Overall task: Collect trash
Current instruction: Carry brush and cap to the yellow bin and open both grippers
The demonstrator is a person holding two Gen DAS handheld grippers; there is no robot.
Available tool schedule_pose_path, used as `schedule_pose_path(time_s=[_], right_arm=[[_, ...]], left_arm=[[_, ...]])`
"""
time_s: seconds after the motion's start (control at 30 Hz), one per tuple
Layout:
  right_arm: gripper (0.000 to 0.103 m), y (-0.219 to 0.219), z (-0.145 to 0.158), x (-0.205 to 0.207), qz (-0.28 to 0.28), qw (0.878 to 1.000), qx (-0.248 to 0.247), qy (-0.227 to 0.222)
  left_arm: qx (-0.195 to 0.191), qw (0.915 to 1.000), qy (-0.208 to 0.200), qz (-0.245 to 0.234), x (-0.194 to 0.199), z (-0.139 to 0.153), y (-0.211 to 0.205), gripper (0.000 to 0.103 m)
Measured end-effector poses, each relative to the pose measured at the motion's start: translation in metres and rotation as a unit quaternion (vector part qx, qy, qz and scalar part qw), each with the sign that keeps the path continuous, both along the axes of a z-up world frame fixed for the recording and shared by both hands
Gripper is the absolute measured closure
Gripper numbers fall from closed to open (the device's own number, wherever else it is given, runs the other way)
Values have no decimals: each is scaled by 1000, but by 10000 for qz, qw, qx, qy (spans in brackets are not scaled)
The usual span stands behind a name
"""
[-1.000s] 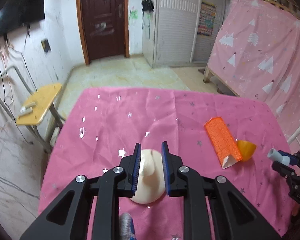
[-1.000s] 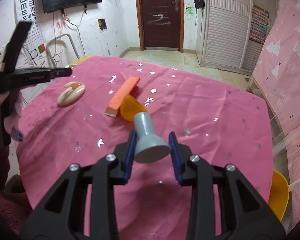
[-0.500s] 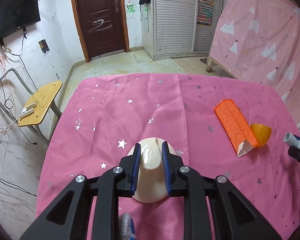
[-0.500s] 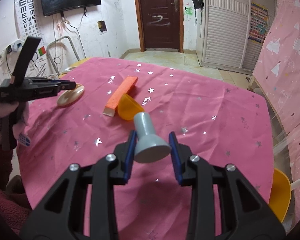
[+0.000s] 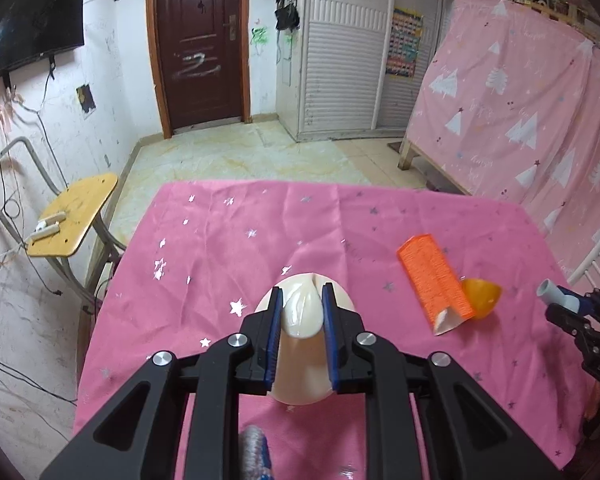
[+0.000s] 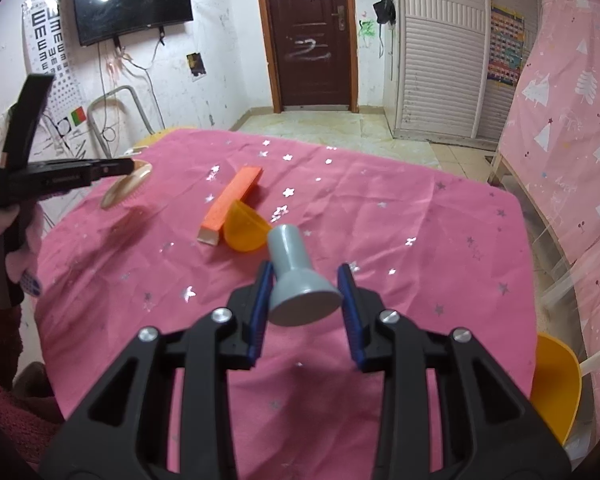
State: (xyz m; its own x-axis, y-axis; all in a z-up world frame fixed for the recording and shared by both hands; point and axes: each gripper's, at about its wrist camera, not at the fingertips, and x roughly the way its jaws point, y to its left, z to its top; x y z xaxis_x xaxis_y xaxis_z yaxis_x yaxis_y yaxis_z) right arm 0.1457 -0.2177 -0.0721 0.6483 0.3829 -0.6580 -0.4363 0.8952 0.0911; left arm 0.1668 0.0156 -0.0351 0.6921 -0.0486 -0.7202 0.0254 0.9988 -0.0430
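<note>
My left gripper point(image 5: 301, 294) is shut on the raised ridge of a cream oval brush point(image 5: 302, 316). In the right wrist view the cream oval brush point(image 6: 124, 192) hangs tilted just above the pink starred tablecloth point(image 6: 420, 220), under the left gripper point(image 6: 134, 166). My right gripper point(image 6: 305, 276) is shut on a grey funnel-shaped cap point(image 6: 290, 252) held over the cloth. That cap point(image 5: 548, 291) also shows at the right edge of the left wrist view. An orange box point(image 5: 434, 280) and an orange half shell point(image 5: 482, 294) lie together on the cloth.
A yellow-topped stool point(image 5: 74, 214) stands left of the table. A yellow chair point(image 6: 556, 372) sits at the table's near right corner. A frame draped in pink cloth point(image 5: 520, 112) stands to the right. A gloved hand point(image 6: 16, 224) holds the left gripper.
The left gripper's pads closed on the brush's ridge and raised it from the cloth, tilted. The right gripper and its grey cap stayed put.
</note>
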Motion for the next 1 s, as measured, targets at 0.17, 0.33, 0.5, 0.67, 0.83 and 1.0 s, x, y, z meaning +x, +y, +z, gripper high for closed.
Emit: schedule_pose_path(time_s=[0.17, 0.33, 0.5, 0.67, 0.83, 1.0], right_arm=[[71, -19, 8, -5, -175, 9997, 103, -120], [71, -47, 14, -12, -443, 9985, 209, -231], [71, -81, 16, -21, -758, 9962, 296, -307], [71, -116, 15, -31, -1115, 9924, 367, -367], [71, -157, 13, -41, -1563, 9858, 436, -434], [71, -193, 9, -48, -1942, 9782, 553, -480]], left_arm=[[66, 9995, -232, -196, -6, 21, -23, 92], [109, 9978, -426, -493, -10, 39, -56, 92], [102, 9948, -604, -819, -16, 55, -98, 92], [56, 9900, -716, -1213, -22, 66, -147, 92], [22, 9837, -803, -1610, -26, 74, -198, 92], [57, 9776, -871, -1918, -34, 78, -241, 92]])
